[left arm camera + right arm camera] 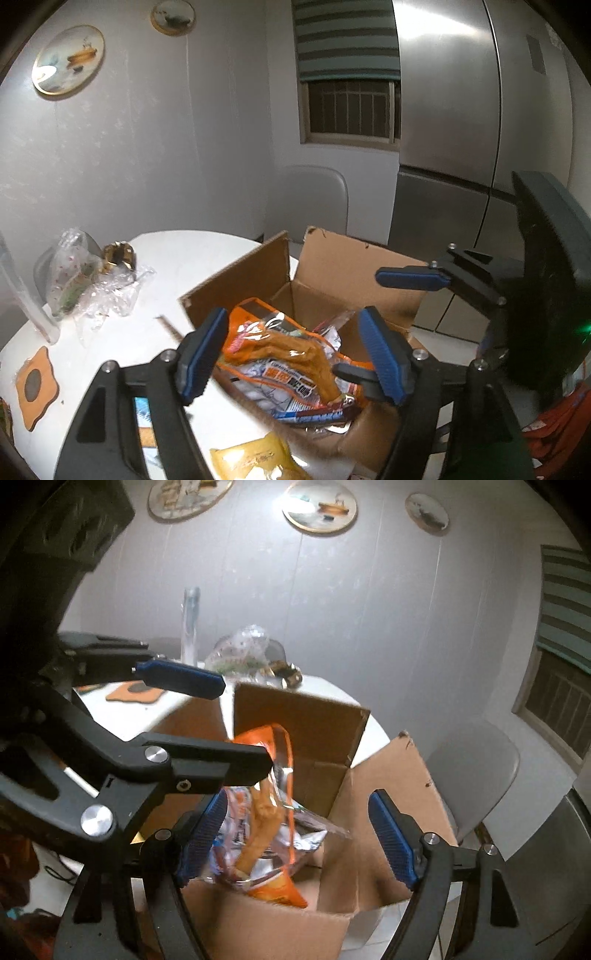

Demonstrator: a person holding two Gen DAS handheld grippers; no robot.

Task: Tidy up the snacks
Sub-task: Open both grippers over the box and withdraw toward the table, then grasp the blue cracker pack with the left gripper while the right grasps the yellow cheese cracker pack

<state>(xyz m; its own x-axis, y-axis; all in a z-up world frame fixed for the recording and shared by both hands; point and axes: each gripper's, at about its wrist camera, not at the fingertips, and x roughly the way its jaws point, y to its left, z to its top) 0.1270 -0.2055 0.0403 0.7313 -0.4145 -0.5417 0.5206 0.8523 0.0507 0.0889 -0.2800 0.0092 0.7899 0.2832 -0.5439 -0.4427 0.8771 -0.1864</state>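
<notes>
An open cardboard box (343, 266) (299, 720) stands on the white table's edge. Inside it lies an orange and clear snack bag (291, 350) (266, 812), partly upright against the box's wall. My left gripper (293, 356) hangs over the box, open, its blue pads (201, 354) on either side of the bag and apart from it. In the right wrist view my right gripper (297, 836) is open over the same bag, pads (393, 840) off it. Each gripper shows in the other's view: the right gripper (384, 325) and the left gripper (236, 723). A yellow snack packet (255, 459) lies on the table near the box.
The round white table (192, 258) also bears crumpled clear plastic bags (85, 284), a gold-coloured object (118, 253), an orange coaster (35, 387) and a tall clear vase (190, 624). A grey chair (476, 771) stands behind the table, a steel fridge (454, 122) to the right.
</notes>
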